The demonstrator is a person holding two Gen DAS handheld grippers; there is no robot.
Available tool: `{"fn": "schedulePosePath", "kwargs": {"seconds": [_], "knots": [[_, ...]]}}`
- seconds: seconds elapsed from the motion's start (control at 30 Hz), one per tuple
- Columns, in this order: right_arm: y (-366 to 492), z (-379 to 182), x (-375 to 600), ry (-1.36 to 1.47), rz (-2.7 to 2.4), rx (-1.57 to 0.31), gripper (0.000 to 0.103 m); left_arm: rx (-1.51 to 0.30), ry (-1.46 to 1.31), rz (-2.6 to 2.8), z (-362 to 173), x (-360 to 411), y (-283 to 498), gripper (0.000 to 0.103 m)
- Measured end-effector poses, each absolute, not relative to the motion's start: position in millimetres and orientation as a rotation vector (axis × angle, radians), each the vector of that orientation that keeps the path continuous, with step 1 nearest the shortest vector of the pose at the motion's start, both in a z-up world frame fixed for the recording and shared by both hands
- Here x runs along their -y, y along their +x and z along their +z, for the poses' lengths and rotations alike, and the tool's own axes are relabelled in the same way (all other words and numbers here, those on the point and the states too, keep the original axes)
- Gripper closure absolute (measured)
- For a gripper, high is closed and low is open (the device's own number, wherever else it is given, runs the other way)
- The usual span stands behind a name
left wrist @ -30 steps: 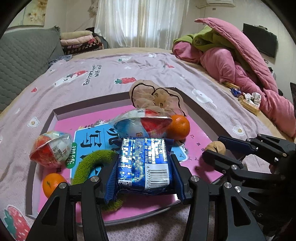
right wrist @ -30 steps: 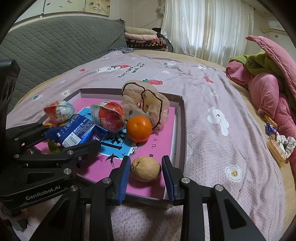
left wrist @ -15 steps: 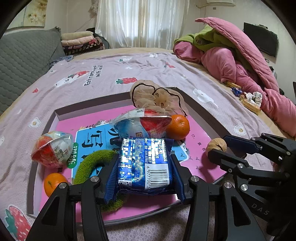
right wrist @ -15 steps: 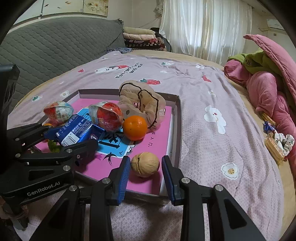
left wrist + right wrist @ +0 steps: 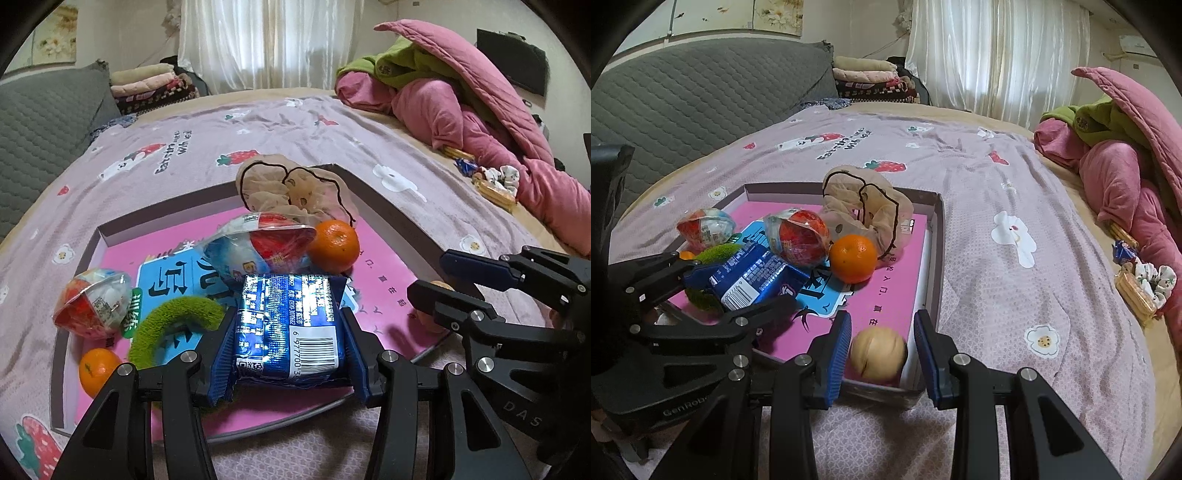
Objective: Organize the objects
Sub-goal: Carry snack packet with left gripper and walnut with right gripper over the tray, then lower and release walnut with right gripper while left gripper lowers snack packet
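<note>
The bed (image 5: 979,206) carries a lilac sheet printed with strawberries and flowers. A shallow tray (image 5: 936,258) with grey walls and a pink floor lies on the sheet; all positions below are given relative to this tray.

Outside the tray, well beyond its right wall, a pink quilt (image 5: 461,114) is heaped at the bed edge, with a few small wrapped snacks (image 5: 1134,284) beside it.

At the tray's far wall, a beige mesh pouch (image 5: 295,188) with black trim stands bunched. A blue card (image 5: 173,284) lies flat on the tray floor, left of centre. A green plush ring (image 5: 173,321) rests on the card toward the near wall.

Two clear-wrapped toy eggs are present: egg one (image 5: 266,243) at tray centre, egg two (image 5: 92,306) by the left wall. An orange (image 5: 334,245) sits just right of egg one, touching the pouch. A smaller orange (image 5: 98,369) lies in the near left corner.

The left gripper (image 5: 288,332) is clamped on a blue snack pack (image 5: 290,325), barcode up, both pads pressed against its sides, above the near part of the tray.

The right gripper (image 5: 881,350) stands with jaws apart at the near right corner. A walnut (image 5: 877,354) lies between the pads on the tray floor, blurred, with a gap on each side.
</note>
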State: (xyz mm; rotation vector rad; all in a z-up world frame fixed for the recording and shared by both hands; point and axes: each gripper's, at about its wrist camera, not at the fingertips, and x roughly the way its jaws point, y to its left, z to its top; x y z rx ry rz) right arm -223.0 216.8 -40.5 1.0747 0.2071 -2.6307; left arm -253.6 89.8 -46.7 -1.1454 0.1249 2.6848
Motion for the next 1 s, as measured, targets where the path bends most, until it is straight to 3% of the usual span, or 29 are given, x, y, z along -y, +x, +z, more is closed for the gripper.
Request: {"fn": "schedulePosePath", "kwargs": {"seconds": [0.6, 1.0], "knots": [[-221, -34, -223, 1.054, -2.646, -0.188, 0.067, -0.074, -1.223, 2.656, -46, -92, -255, 0.048], [-219, -33, -224, 1.051, -2.647, -0.181, 0.06, -0.057, -1.194, 2.682, -36, -87, -251, 0.045]]}}
